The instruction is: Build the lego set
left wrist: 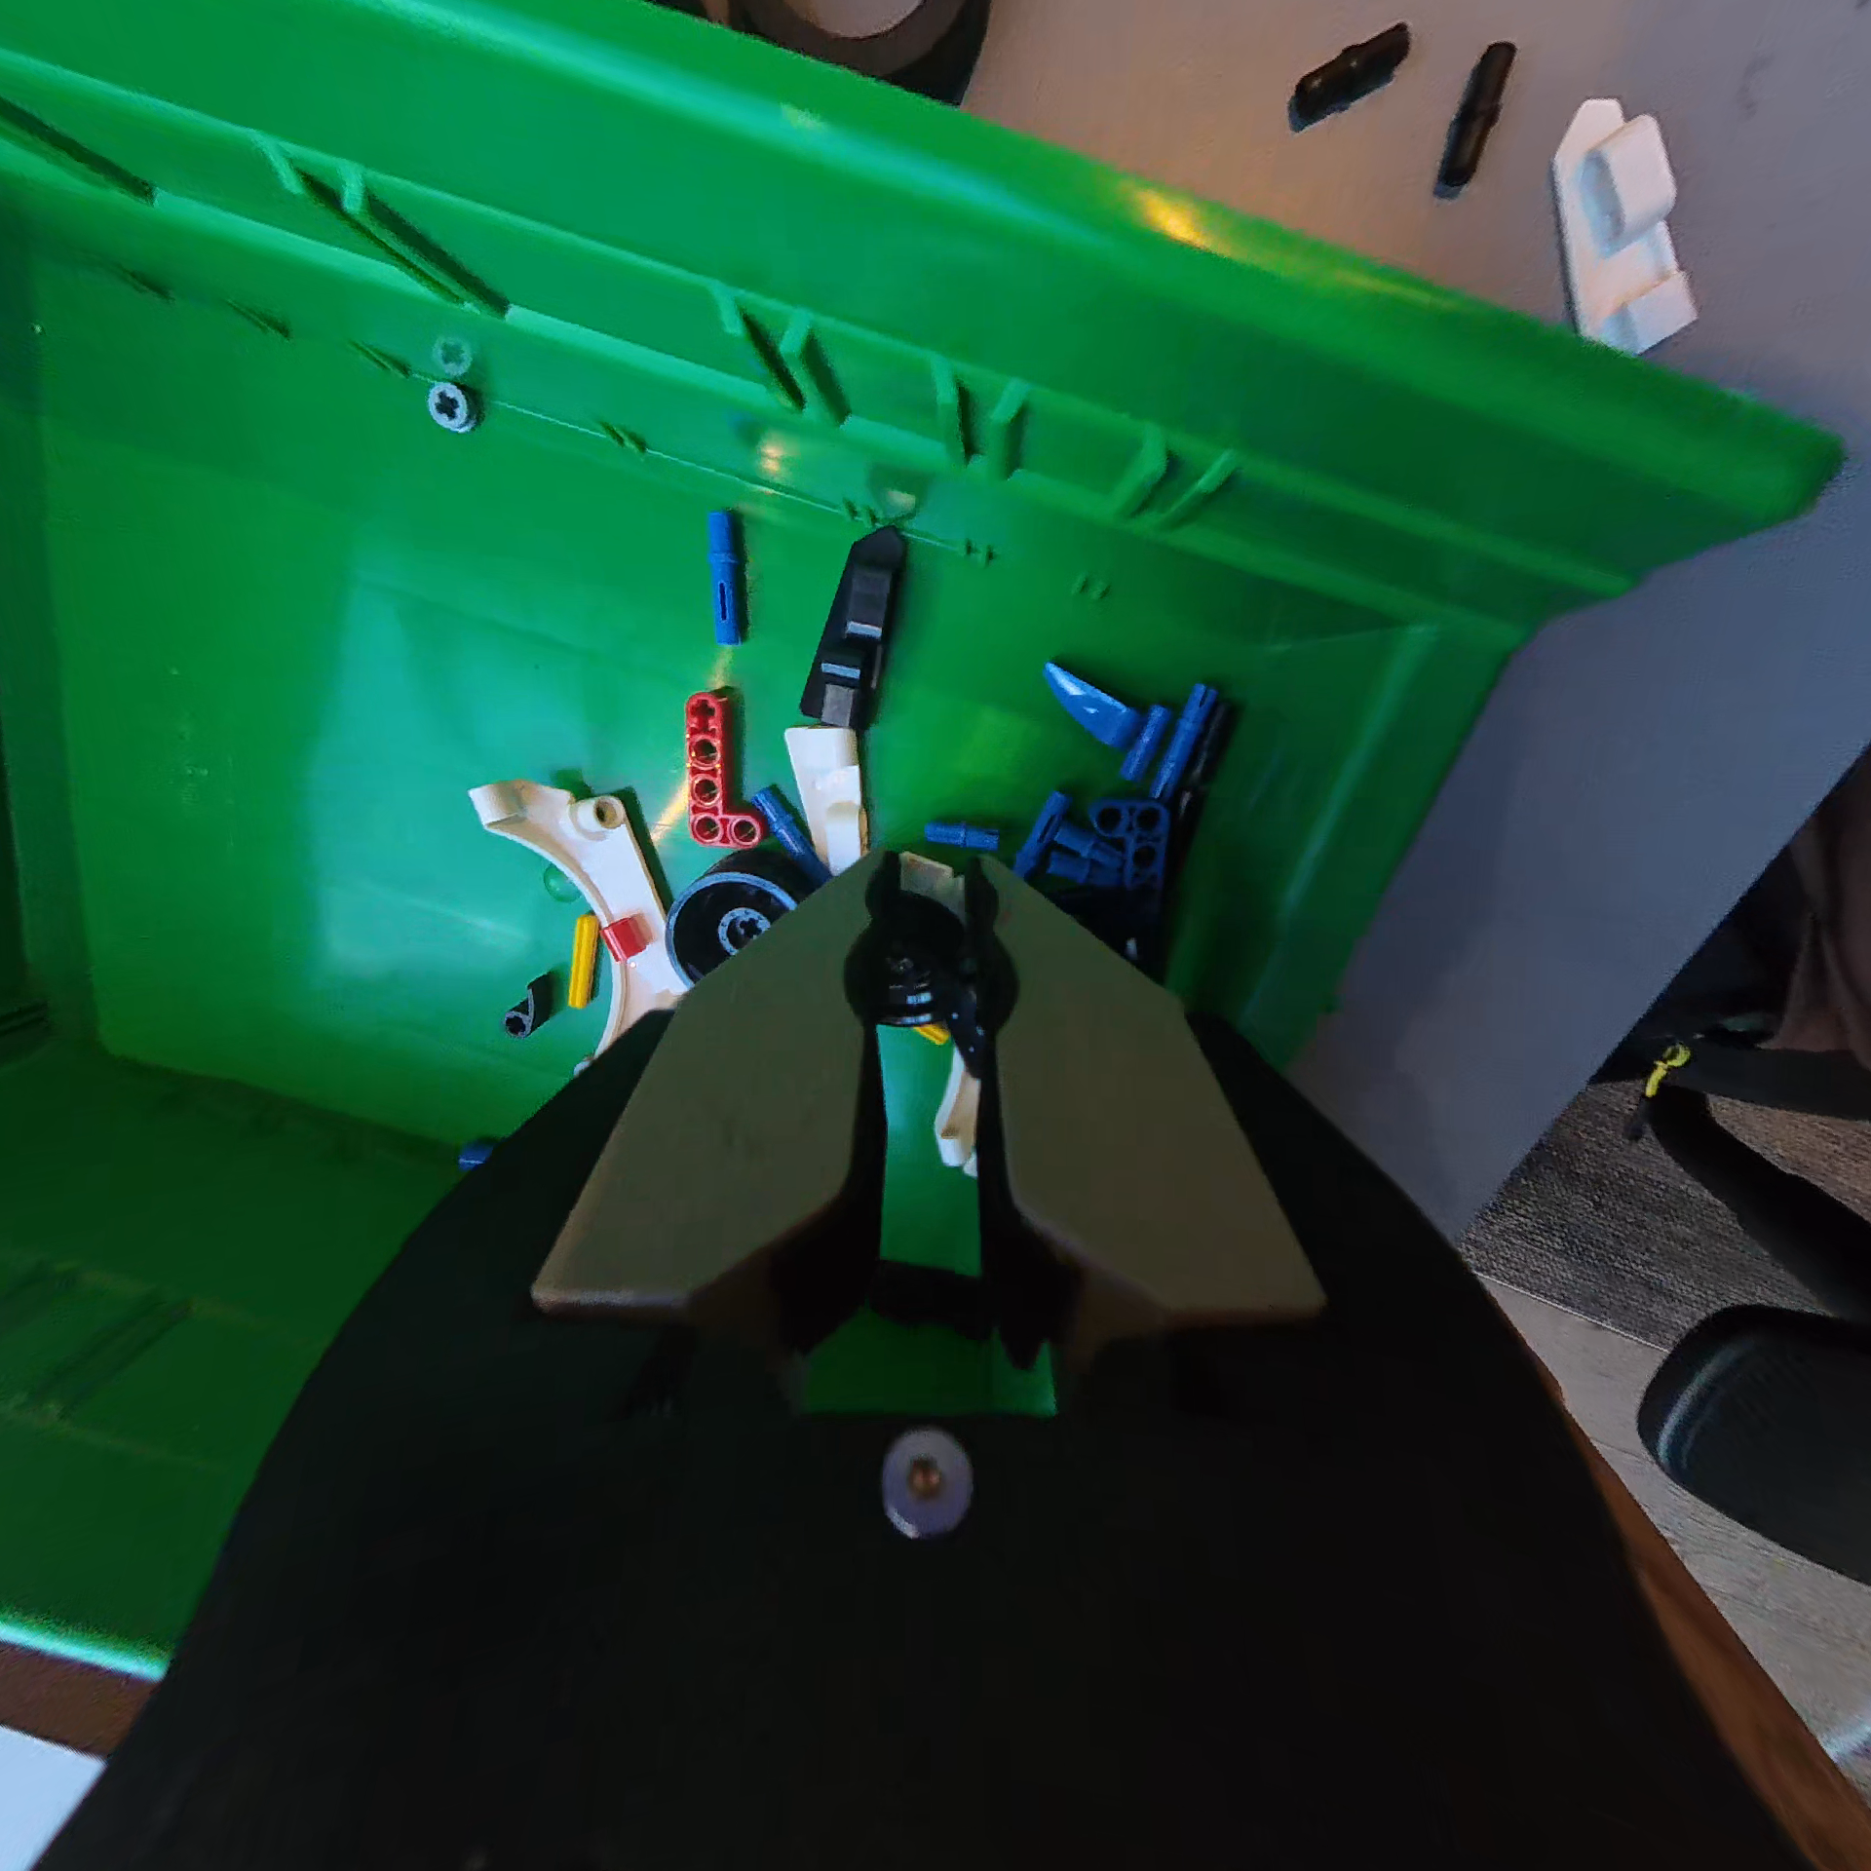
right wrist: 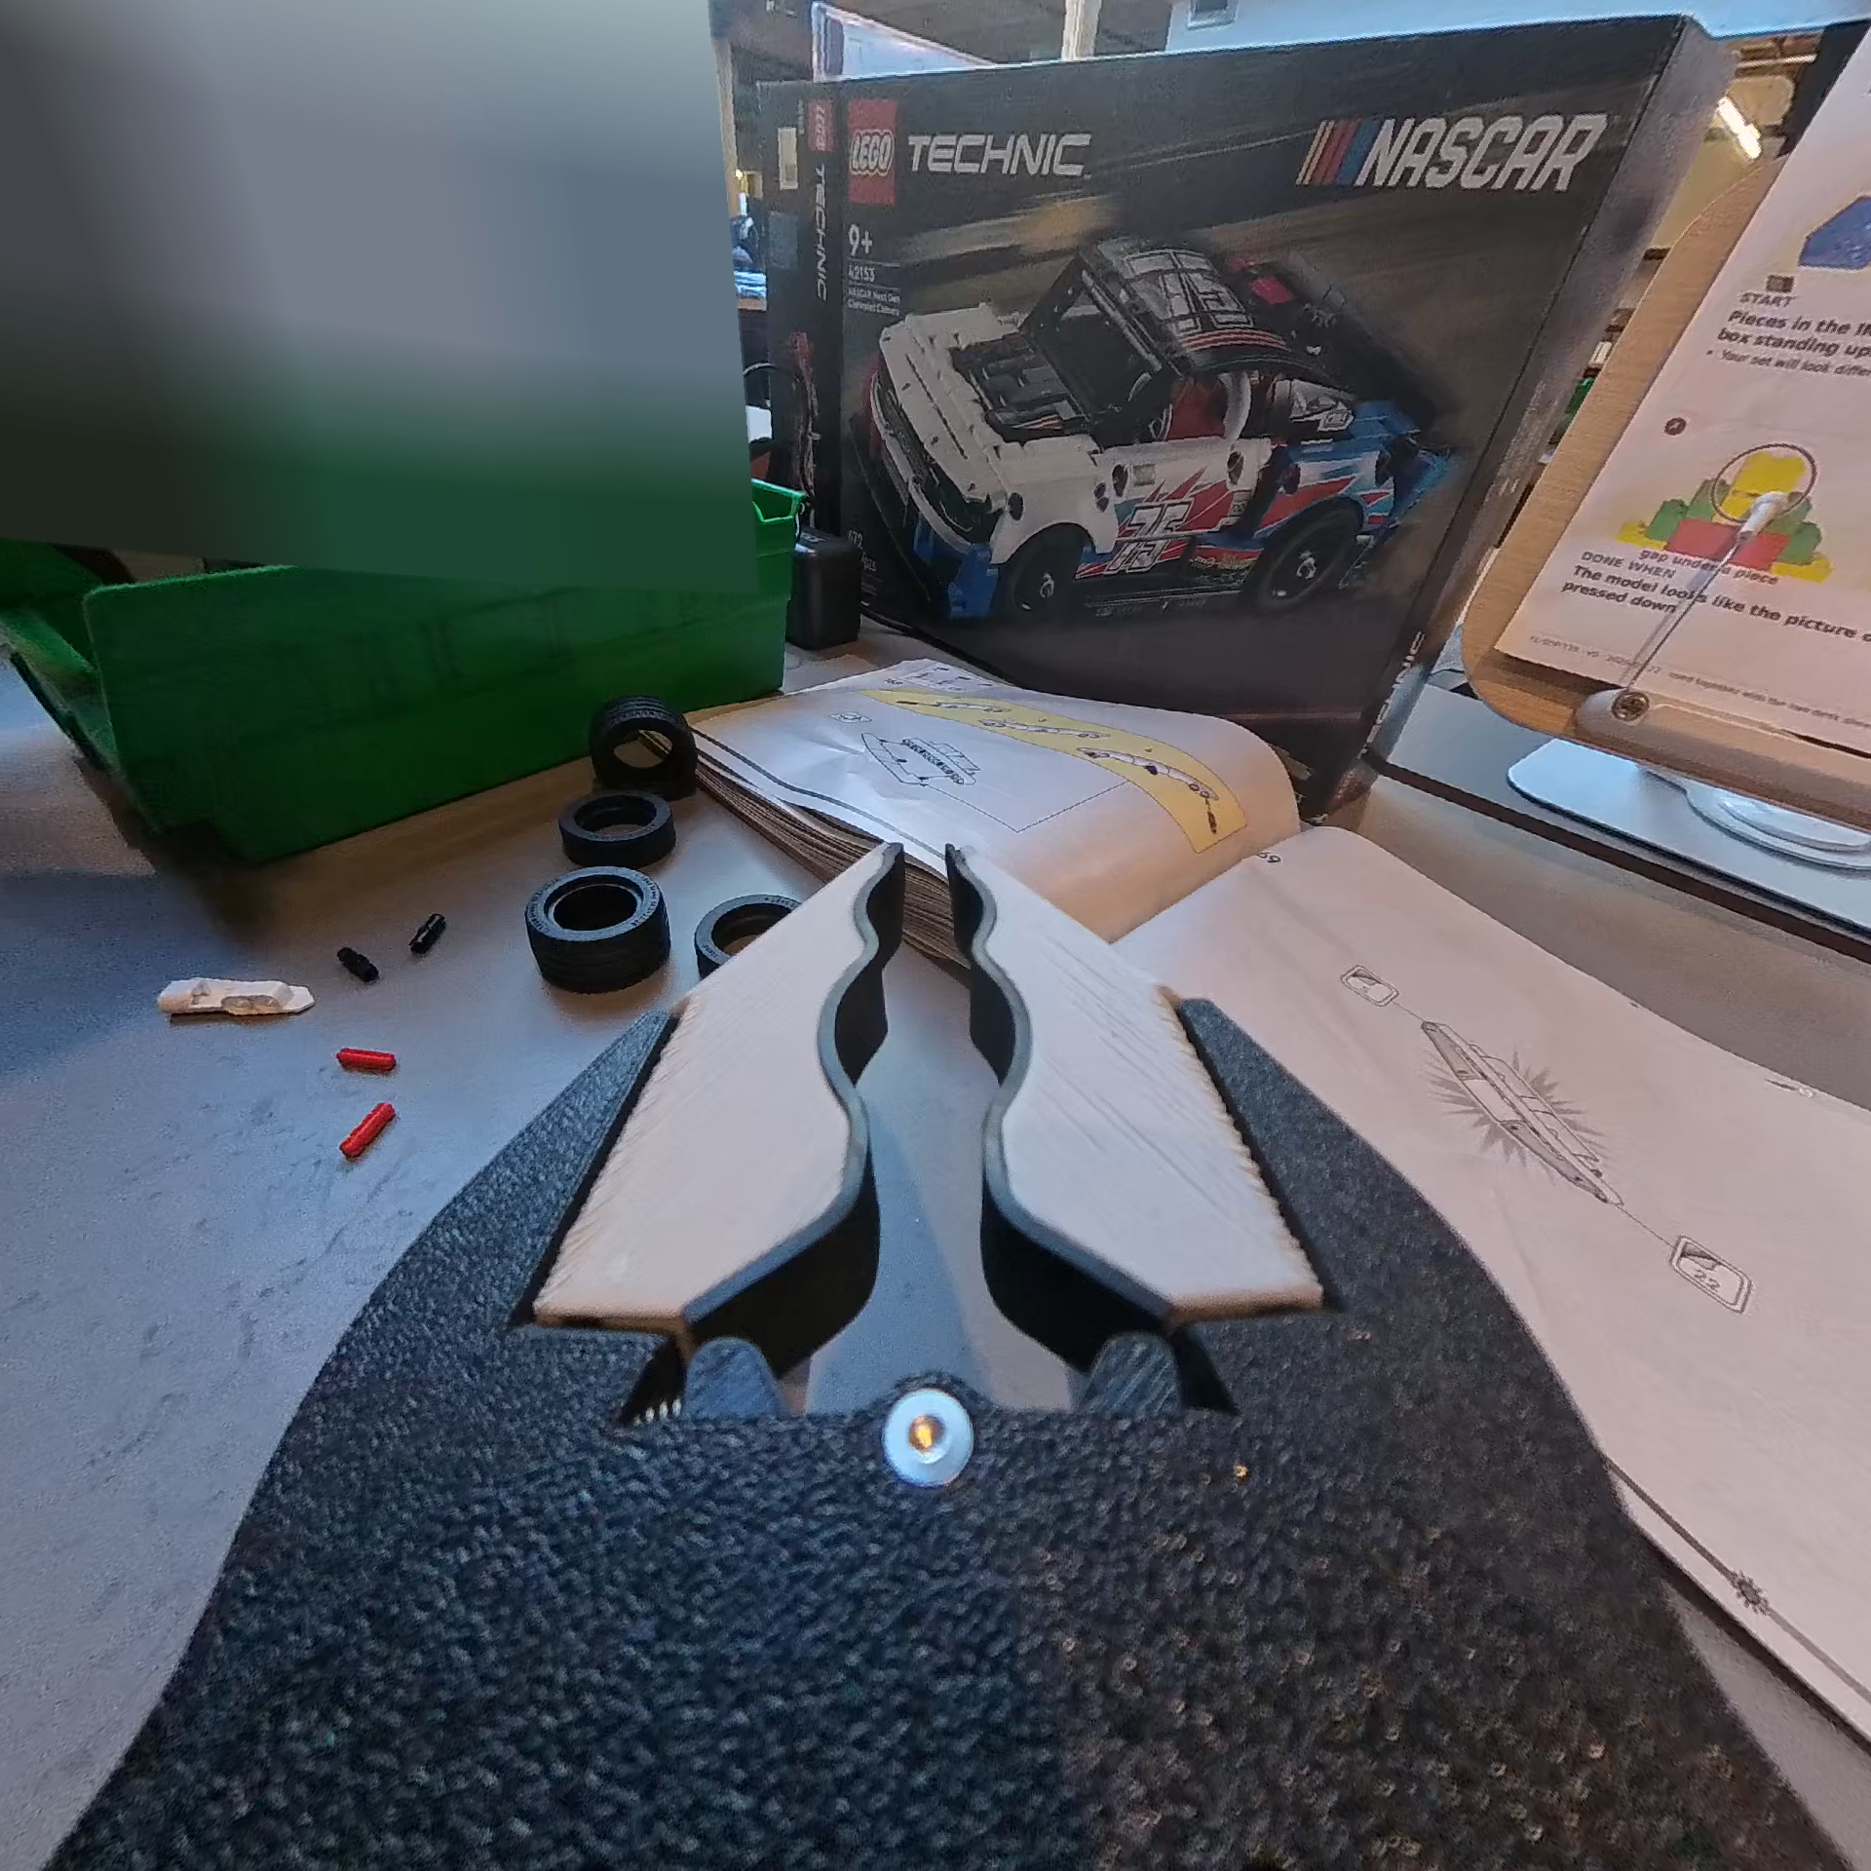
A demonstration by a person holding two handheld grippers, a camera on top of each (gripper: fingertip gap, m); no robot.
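We hold the left gripper (left wrist: 926,876) over the green plastic bin (left wrist: 1012,334), its jaws clamped on a small black round wheel-hub piece (left wrist: 911,977) that sits between the fingers just short of their tips. The hub's axle line appears to run across the jaws, from 9 to 3 o'clock, so it hangs face-on to the finger pads. Below and beyond the jaws, on the bin floor, lies the loose pile: a red L-shaped beam (left wrist: 714,775) at 11 o'clock, a black tyre on a rim (left wrist: 724,921) at 10 o'clock, blue pins and connectors (left wrist: 1114,840) at 1 o'clock.

The right gripper (right wrist: 923,861) hovers over the open instruction booklet (right wrist: 1012,780), jaws slightly apart and holding nothing. The four bare black rubber tyres (right wrist: 597,926) lie on the grey surface (right wrist: 202,1266) at its 10 o'clock, so we judge the right side nearer to them, and the hub must travel out of the bin toward that cluster.
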